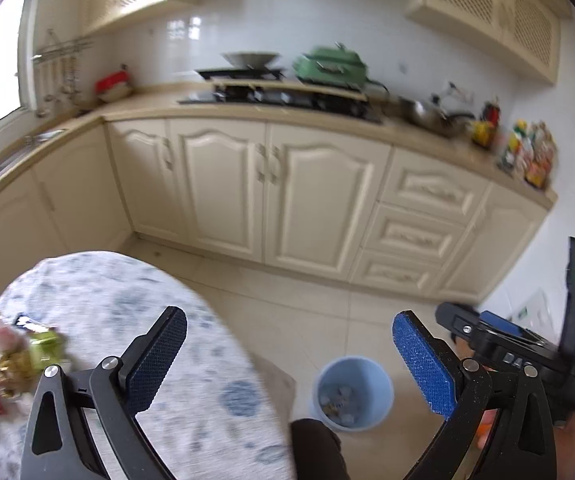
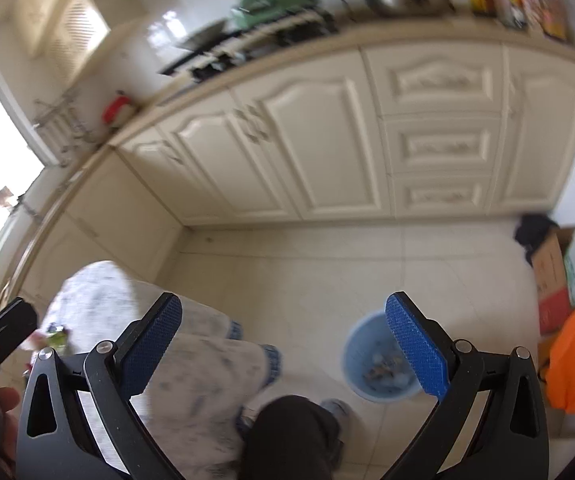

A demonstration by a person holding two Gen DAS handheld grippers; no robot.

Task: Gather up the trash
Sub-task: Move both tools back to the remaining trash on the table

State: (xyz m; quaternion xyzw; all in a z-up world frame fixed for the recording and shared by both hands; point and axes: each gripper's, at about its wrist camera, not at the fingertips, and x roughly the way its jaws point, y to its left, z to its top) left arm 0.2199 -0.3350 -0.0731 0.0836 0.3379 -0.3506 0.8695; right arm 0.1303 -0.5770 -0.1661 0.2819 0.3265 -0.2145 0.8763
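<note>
Kitchen floor below holds a blue wastebasket [image 1: 352, 392] with scraps already inside; left gripper [image 1: 289, 364] and right gripper [image 2: 283, 350] both spread wide, empty; wrappers [image 1: 15, 360] wait on the near-left table [image 1: 135, 304]; next move likely reaches there.

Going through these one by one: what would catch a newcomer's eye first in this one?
Probably the blue trash bin on the pale floor tiles, with scraps already inside, framed between the wide-open, empty left gripper. Next, the heap of wrappers at the left edge of the blue-patterned tablecloth. Behind runs a cream cabinet front.
</note>
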